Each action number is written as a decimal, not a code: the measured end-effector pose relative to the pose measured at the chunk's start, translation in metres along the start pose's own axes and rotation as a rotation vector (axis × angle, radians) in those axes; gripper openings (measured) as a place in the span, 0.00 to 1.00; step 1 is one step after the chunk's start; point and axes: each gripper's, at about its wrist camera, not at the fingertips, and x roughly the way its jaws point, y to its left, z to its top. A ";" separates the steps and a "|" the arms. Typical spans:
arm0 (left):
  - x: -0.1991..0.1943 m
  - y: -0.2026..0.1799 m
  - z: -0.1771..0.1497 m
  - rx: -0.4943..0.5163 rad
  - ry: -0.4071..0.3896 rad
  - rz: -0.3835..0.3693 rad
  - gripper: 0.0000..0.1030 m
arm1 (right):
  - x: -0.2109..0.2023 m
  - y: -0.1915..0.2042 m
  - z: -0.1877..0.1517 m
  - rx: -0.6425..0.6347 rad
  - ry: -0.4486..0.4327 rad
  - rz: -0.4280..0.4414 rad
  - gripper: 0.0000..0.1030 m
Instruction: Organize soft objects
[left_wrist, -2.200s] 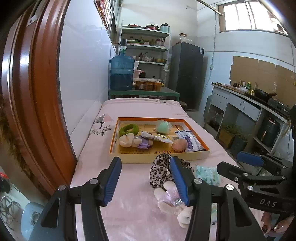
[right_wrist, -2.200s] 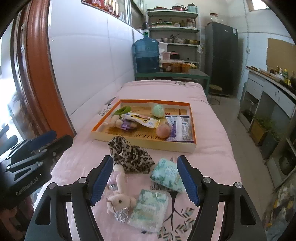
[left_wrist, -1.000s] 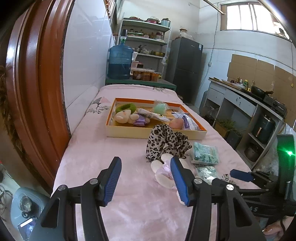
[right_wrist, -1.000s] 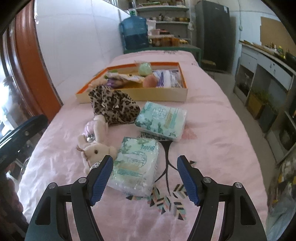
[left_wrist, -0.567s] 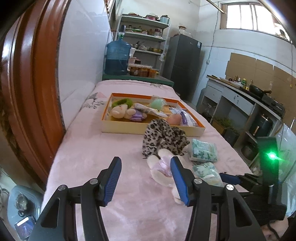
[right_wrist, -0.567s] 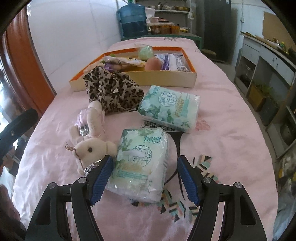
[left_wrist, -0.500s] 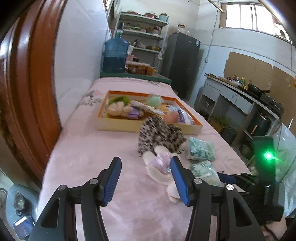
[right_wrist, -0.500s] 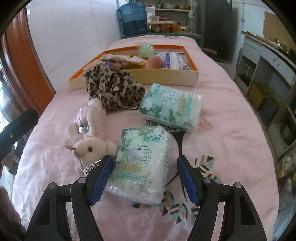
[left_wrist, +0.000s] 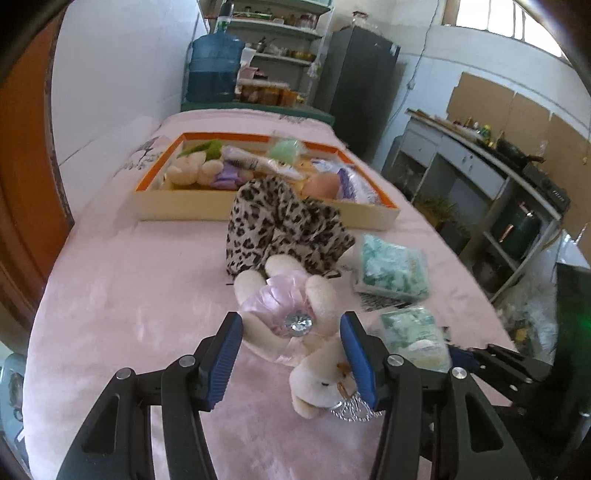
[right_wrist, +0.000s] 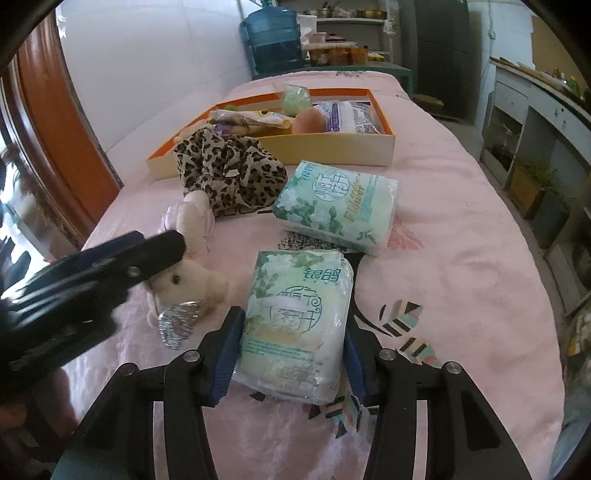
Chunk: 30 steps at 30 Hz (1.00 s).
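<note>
Right gripper (right_wrist: 291, 350) jaws closing on tissue pack (right_wrist: 295, 321), pads at its sides. Left gripper (left_wrist: 291, 358) open, straddling plush bunny (left_wrist: 295, 325) on pink bedspread (left_wrist: 129, 295).

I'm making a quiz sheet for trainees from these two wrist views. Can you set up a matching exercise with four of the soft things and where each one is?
Things:
1. plush bunny
2. nearer tissue pack
3. leopard-print cloth
4. peach-coloured ball

Places:
A. inside the orange-rimmed tray
B. between the closing right gripper's fingers
C. on the pink cover, against the tray's front wall
D. between the open left gripper's fingers

Pairs: 1-D, 2-B, 3-C, 4-A
</note>
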 end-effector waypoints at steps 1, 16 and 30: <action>0.003 0.000 0.000 -0.004 0.007 0.006 0.54 | 0.000 0.000 -0.001 0.002 -0.003 0.004 0.50; 0.037 -0.005 0.003 -0.027 0.086 0.034 0.56 | -0.002 -0.005 -0.004 0.019 -0.030 0.048 0.50; 0.010 -0.009 0.001 -0.016 0.025 -0.017 0.41 | -0.008 -0.005 -0.006 0.029 -0.029 0.044 0.48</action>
